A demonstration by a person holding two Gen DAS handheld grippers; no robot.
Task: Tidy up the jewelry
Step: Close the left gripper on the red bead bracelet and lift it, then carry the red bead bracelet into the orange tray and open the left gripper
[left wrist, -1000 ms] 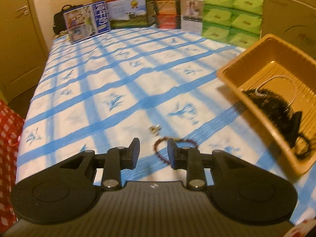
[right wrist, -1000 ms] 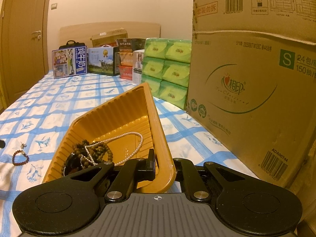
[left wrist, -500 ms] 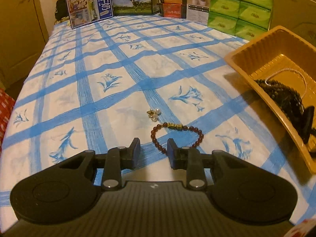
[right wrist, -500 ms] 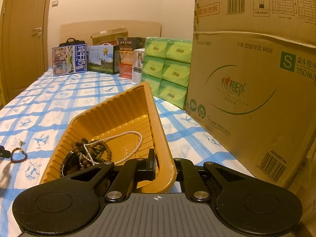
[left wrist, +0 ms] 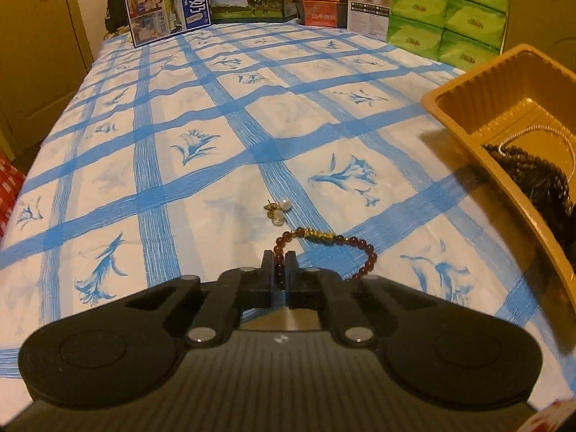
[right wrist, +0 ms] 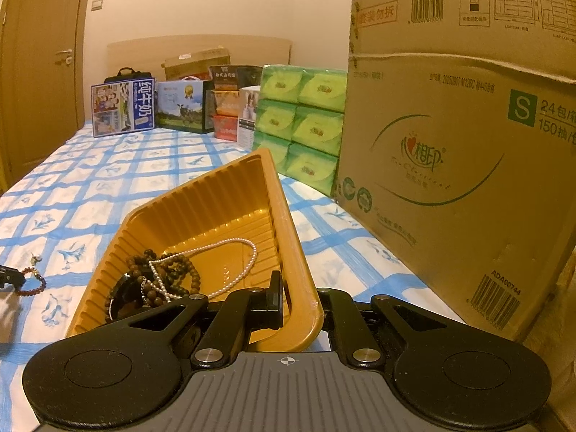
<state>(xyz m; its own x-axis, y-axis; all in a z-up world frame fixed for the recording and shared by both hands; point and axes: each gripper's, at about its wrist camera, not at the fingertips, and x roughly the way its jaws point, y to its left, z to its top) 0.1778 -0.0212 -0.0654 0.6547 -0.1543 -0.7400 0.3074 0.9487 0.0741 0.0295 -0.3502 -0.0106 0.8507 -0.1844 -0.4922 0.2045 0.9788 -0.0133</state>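
A dark red bead bracelet [left wrist: 354,248] with a gold charm lies on the blue-checked bedsheet; it also shows in the right wrist view [right wrist: 34,282]. My left gripper [left wrist: 279,266] is shut on the bracelet's near left beads. Two pearl earrings [left wrist: 278,209] lie just beyond it. My right gripper [right wrist: 298,297] is shut on the near rim of the orange tray [right wrist: 201,208], holding it tilted. The tray [left wrist: 464,108] holds dark bead strands [right wrist: 162,277] and a pearl necklace [right wrist: 234,262].
A large cardboard box [right wrist: 450,165] stands close on the right. Green tissue packs [left wrist: 450,10], a milk carton box [left wrist: 165,7] and other boxes line the far edge of the bed. A door [right wrist: 39,72] is on the left.
My left gripper moved forward and down to the bracelet and closed its fingers on the beads. The right gripper and tray have stayed put.
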